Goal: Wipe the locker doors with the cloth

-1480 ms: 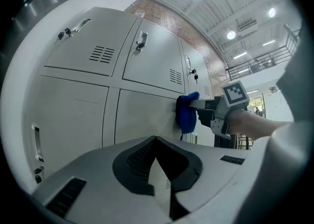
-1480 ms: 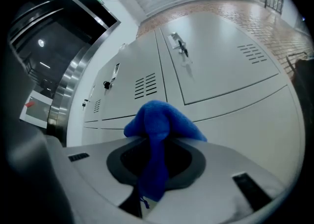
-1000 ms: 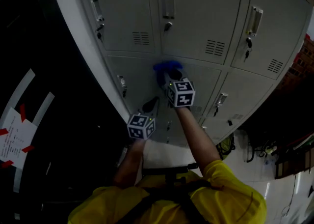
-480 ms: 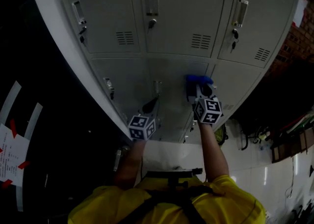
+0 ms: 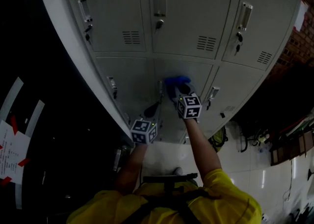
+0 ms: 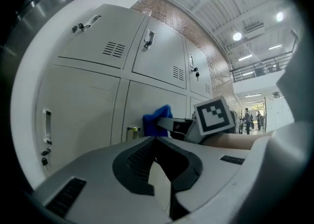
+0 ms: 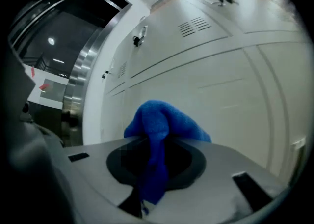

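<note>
A bank of grey locker doors (image 5: 186, 12) fills the head view. My right gripper (image 5: 175, 86) is shut on a blue cloth (image 5: 176, 79) and presses it against the middle lower door (image 5: 189, 70). In the right gripper view the cloth (image 7: 159, 134) bunches out between the jaws, close against the door (image 7: 235, 85). My left gripper (image 5: 152, 106) hangs lower and to the left, near the door's bottom, shut and holding nothing. The left gripper view shows its jaws closed together (image 6: 159, 181), with the cloth (image 6: 156, 119) and the right gripper's marker cube (image 6: 214, 116) beyond.
Door handles (image 5: 158, 1), keys and vent slots (image 5: 207, 43) stick out of the doors. The locker's white side edge (image 5: 78, 56) runs down the left, dark floor beyond it. Cables and clutter (image 5: 255, 144) lie at the right. People stand far off in the hall (image 6: 248, 119).
My right gripper slid the cloth along the lower door row, first to the right, then back left to the middle door. The left gripper has hardly moved.
</note>
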`<state>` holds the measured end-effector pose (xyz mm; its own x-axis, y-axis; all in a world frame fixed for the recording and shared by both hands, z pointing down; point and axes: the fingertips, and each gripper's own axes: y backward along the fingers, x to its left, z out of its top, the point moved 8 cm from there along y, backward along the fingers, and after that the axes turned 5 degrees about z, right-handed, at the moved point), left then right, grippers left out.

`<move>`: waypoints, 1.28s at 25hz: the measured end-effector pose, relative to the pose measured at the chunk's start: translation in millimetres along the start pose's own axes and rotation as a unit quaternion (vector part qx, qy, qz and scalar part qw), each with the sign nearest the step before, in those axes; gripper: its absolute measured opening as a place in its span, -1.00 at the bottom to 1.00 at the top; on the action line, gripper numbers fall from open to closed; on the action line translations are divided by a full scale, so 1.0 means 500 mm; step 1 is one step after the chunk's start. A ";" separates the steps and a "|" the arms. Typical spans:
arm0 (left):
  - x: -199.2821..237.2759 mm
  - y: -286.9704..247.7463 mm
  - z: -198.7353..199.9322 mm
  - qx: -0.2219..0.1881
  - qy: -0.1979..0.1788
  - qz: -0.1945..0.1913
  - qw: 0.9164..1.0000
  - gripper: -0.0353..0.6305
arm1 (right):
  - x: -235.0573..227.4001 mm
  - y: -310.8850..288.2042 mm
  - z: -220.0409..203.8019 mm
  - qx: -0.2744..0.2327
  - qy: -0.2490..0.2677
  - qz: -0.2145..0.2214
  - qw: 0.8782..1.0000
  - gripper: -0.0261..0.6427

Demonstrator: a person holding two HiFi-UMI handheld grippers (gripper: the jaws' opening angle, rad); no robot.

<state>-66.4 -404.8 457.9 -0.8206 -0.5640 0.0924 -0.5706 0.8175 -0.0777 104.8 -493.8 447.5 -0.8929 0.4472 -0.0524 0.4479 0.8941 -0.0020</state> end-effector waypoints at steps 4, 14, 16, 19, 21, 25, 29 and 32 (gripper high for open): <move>0.034 0.067 -0.043 0.023 0.001 0.030 0.999 -0.91 | 0.088 -0.097 -0.008 0.006 -0.002 0.020 1.000 -0.70; 0.066 0.060 -0.050 0.021 0.006 0.029 0.999 -0.92 | 0.010 0.079 -0.017 -0.038 -0.008 -0.069 0.997 -0.70; 0.049 0.029 -0.052 0.020 0.005 0.010 1.000 -0.92 | -0.055 0.149 -0.042 -0.022 -0.014 -0.114 0.993 -0.70; 0.024 -0.016 -0.056 0.020 0.012 -0.011 1.000 -0.91 | -0.140 0.187 -0.101 0.016 -0.026 -0.144 0.989 -0.71; 0.011 -0.036 -0.054 0.018 0.013 -0.022 0.999 -0.91 | -0.171 0.171 -0.138 0.037 -0.034 -0.146 0.988 -0.71; 0.015 -0.038 -0.064 0.019 0.007 -0.023 1.000 -0.92 | -0.147 0.128 -0.154 0.028 -0.044 -0.113 0.992 -0.71; 0.061 -0.010 -0.077 0.037 0.004 0.017 0.999 -0.91 | -0.028 0.020 -0.134 0.031 -0.028 -0.001 0.999 -0.71; 0.102 0.024 -0.078 0.036 0.006 0.049 0.998 -0.92 | 0.051 -0.071 -0.130 0.035 -0.025 0.043 0.998 -0.71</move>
<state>-114.1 -419.1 500.4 -0.8728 -0.4793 0.0917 -0.4880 0.8584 -0.1579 63.0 -512.4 511.2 -0.8485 0.5187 -0.1053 0.5263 0.8478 -0.0645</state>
